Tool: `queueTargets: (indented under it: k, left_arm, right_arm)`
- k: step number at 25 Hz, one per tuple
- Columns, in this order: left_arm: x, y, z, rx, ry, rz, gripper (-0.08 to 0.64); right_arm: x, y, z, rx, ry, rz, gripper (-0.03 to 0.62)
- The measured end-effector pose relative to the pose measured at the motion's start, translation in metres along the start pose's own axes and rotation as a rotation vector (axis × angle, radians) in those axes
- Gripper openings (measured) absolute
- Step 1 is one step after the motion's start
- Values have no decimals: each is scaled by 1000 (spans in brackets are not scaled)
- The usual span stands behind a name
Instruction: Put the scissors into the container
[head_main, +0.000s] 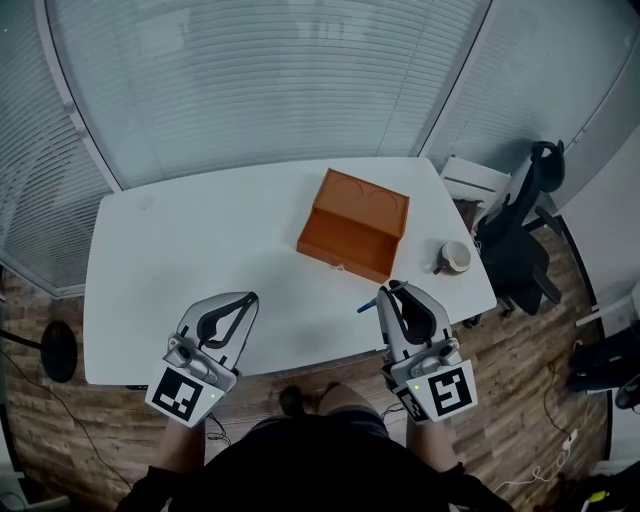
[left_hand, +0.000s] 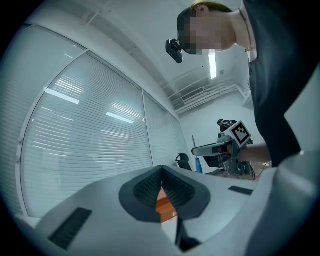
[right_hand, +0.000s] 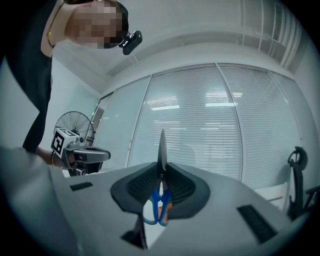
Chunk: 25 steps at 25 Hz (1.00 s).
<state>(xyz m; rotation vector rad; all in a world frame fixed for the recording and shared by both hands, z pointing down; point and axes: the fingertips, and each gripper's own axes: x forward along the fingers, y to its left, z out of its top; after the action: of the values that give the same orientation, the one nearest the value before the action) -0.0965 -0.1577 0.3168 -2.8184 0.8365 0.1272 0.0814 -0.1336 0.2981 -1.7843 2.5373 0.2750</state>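
Note:
My right gripper (head_main: 392, 290) is shut on the scissors (right_hand: 161, 165): the closed blades stick up past the jaws and the blue handles (right_hand: 156, 210) hang below them. In the head view only a blue handle tip (head_main: 364, 308) shows left of the jaws, above the table's front edge. The orange container (head_main: 352, 225) lies open at the table's middle right, beyond the right gripper. My left gripper (head_main: 251, 297) hovers over the front left of the table, jaws shut with nothing between them. A sliver of the orange container (left_hand: 163, 206) shows through its jaws.
The white table (head_main: 200, 250) carries a roll of tape (head_main: 456, 257) at its right edge. A black office chair (head_main: 520, 235) stands right of the table, a fan base (head_main: 58, 350) on the floor at left. Window blinds run behind.

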Motion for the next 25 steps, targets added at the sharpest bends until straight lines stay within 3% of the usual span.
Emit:
queueTargets:
  k: [10, 25]
  left_arm:
    - [19, -2, -1, 2, 11, -4, 12]
    - [71, 6, 1, 37, 15, 63, 13]
  right_arm:
    - [1, -31, -14, 26, 11, -32, 61]
    - [37, -90, -26, 39, 6, 36, 61]
